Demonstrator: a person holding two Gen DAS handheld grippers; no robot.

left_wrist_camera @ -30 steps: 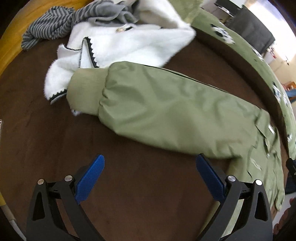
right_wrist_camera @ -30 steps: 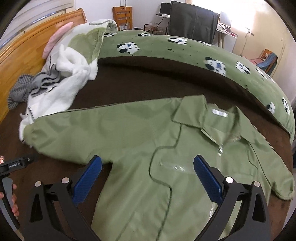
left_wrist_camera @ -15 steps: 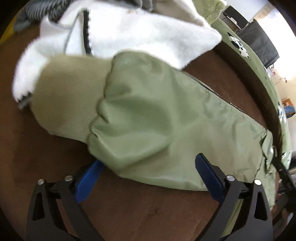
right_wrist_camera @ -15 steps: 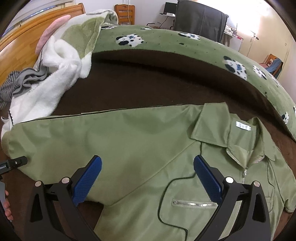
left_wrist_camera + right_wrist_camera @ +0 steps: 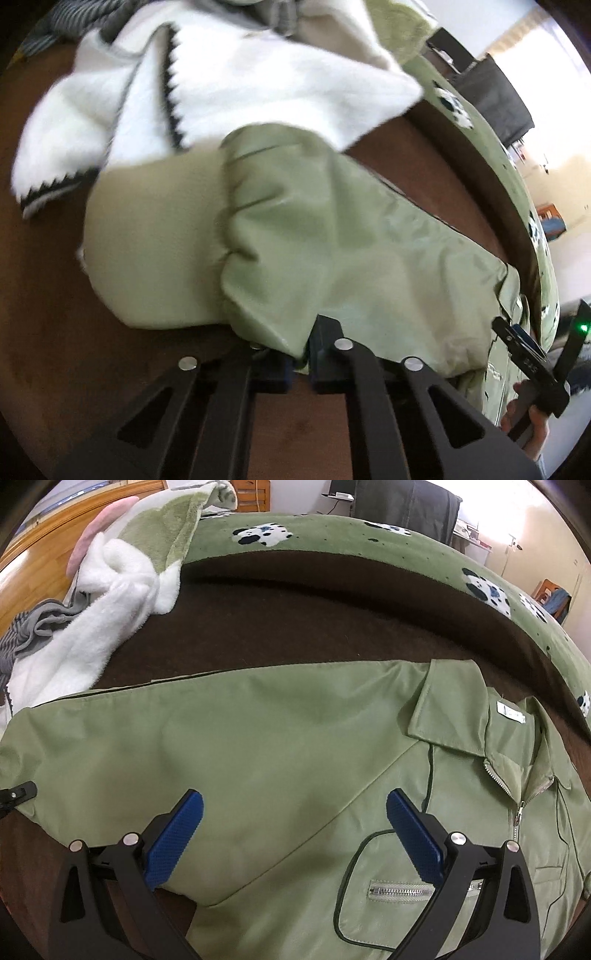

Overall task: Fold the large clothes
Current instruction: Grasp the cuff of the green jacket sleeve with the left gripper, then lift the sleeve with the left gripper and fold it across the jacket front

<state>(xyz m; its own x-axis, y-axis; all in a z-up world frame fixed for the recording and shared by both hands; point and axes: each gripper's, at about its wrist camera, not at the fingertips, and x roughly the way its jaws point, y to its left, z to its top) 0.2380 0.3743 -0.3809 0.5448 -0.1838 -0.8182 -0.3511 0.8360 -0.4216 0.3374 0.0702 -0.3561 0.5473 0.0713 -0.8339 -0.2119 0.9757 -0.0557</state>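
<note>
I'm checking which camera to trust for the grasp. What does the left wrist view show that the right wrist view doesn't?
Only the left wrist view shows the left gripper shut on the sleeve's lower edge, beside the ribbed cuff; its jaws have just closed. Only the right wrist view shows the right gripper open above the jacket's shoulder, plus the collar and chest zip pocket. Both show the green jacket, the white fleece blanket and the brown bedcover.

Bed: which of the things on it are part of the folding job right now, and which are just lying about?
In the job:
- green jacket
- its sleeve, pinched at the edge by the left gripper, which has just closed
- right gripper, open above the jacket

Lying about:
- white fleece
- striped grey garment
- green cow-print blanket
</note>
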